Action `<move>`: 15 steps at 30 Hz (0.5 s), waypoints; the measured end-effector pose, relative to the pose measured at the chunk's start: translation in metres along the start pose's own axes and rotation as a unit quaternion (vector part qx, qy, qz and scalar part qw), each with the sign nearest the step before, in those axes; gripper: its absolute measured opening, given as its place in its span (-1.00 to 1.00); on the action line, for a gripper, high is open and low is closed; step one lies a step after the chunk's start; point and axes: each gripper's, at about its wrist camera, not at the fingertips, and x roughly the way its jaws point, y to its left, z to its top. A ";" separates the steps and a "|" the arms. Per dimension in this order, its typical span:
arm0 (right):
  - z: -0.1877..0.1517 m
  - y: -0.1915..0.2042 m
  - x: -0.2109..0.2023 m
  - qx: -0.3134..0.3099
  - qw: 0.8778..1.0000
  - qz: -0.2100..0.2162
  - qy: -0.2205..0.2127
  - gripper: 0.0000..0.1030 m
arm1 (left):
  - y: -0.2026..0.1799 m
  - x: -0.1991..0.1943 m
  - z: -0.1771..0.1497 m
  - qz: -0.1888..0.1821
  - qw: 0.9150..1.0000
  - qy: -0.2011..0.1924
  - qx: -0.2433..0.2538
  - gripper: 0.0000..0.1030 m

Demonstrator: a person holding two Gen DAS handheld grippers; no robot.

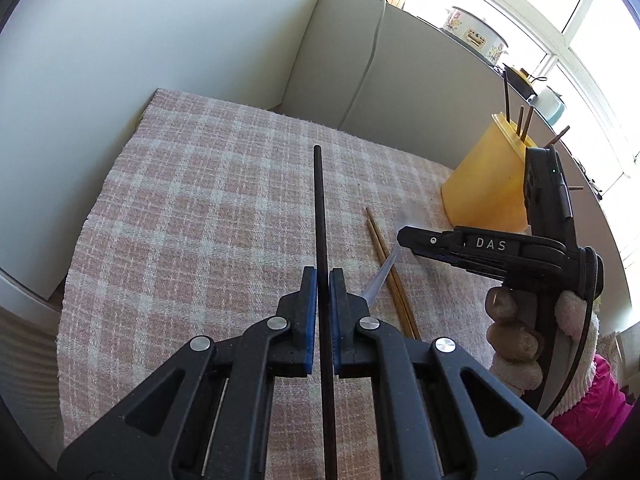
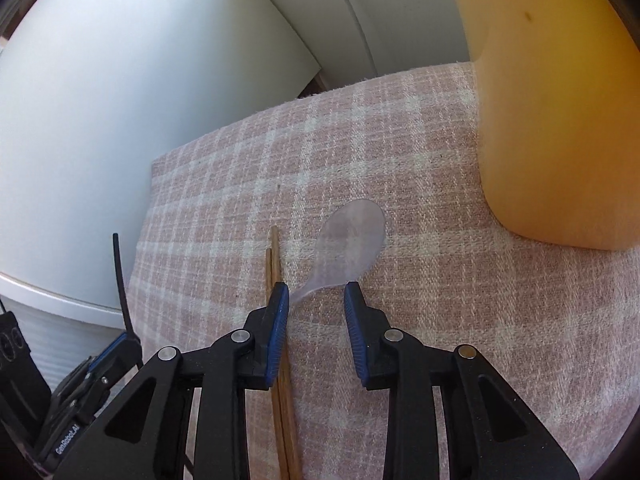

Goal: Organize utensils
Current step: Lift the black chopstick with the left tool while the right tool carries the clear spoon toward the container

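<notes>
A pink checked cloth point(image 1: 192, 208) covers the surface beside white walls and a bright window point(image 1: 500, 12). The left gripper point(image 1: 323, 284) is clamped on a black chopstick point(image 1: 320, 208). The right gripper point(image 2: 316, 296) stands apart, empty, over a clear spoon point(image 2: 352, 236) and wooden chopsticks point(image 2: 275, 256) near the yellow holder point(image 1: 488, 176).

The tabletop point(image 2: 420, 320) is covered with a woven cloth in pink and white checks, rough and matt, with a fuzzy edge. On it lie two wooden chopsticks point(image 2: 276, 264) of light brown, smooth finish, and at their 2 o'clock a spoon point(image 2: 352, 236) of thin, translucent, slightly frosted plastic; the yellow holder point(image 1: 486, 176) looks like semi-glossy, slightly translucent plastic. The left tool point(image 1: 323, 280) and the right tool point(image 2: 316, 300) are of matt black plastic with shiny round metal pins and ribbed blue pads point(image 2: 280, 320), and the dark stick point(image 1: 320, 208) between the left pads is matt black.
</notes>
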 end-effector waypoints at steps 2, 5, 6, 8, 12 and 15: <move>0.001 0.000 0.001 0.017 1.000 0.007 -0.012 -0.46 | 0.000 0.001 0.000 -0.001 1.000 0.000 0.002 -0.93; 0.004 0.004 0.005 0.029 0.999 0.008 -0.020 -0.46 | 0.001 0.003 0.002 -0.003 1.000 -0.001 0.002 -0.93; 0.005 0.007 0.007 0.026 0.999 0.003 -0.022 -0.46 | 0.002 0.004 0.003 -0.005 1.000 -0.001 0.001 -0.93; 0.009 0.016 0.012 0.016 1.000 -0.009 -0.025 -0.46 | 0.004 0.005 0.004 -0.006 1.000 -0.002 0.000 -0.93; 0.011 0.032 0.020 -0.013 0.999 -0.042 -0.028 -0.70 | 0.010 0.008 0.006 -0.009 1.000 -0.002 -0.002 -0.93; 0.013 0.035 0.023 -0.018 0.999 -0.036 -0.026 -0.80 | 0.012 0.005 0.006 -0.009 1.000 -0.006 -0.004 -0.93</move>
